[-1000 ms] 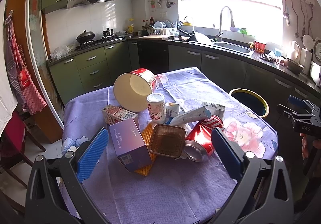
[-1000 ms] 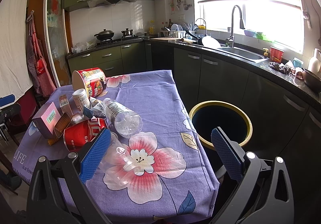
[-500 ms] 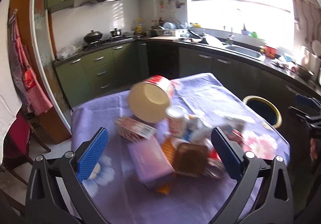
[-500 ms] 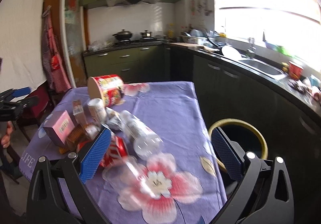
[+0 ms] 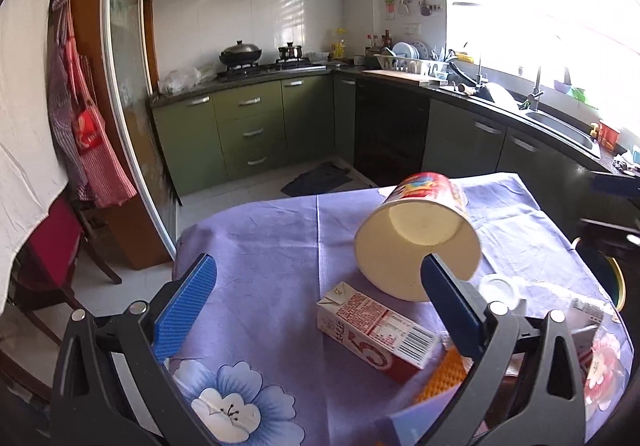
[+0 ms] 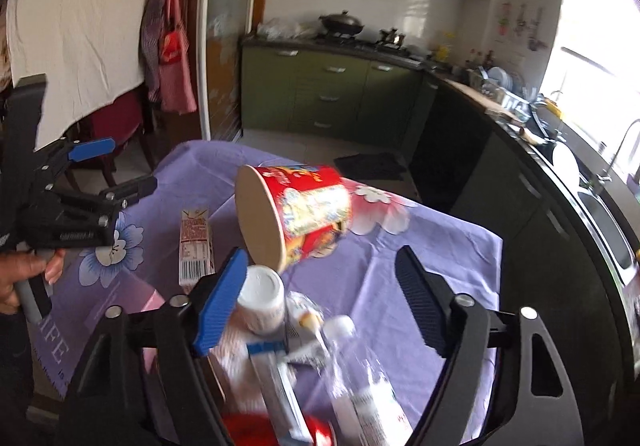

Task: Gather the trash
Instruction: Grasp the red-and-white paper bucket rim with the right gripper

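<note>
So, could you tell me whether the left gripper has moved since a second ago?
Yes. The left gripper has swung left: the stove now sits nearer centre.

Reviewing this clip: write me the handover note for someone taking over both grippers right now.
Left gripper: open, empty, over the purple tablecloth near the milk carton.
Right gripper: open, empty, above the pile, with the small white bottle by its left finger.
Trash on the table: the big red noodle cup on its side, the carton, the white bottle, a clear plastic bottle, a tube, a red can at the frame's bottom edge.
Bin: only its yellow rim shows at the table's right edge.
Done: nothing is held. Left: every piece seen.
</note>
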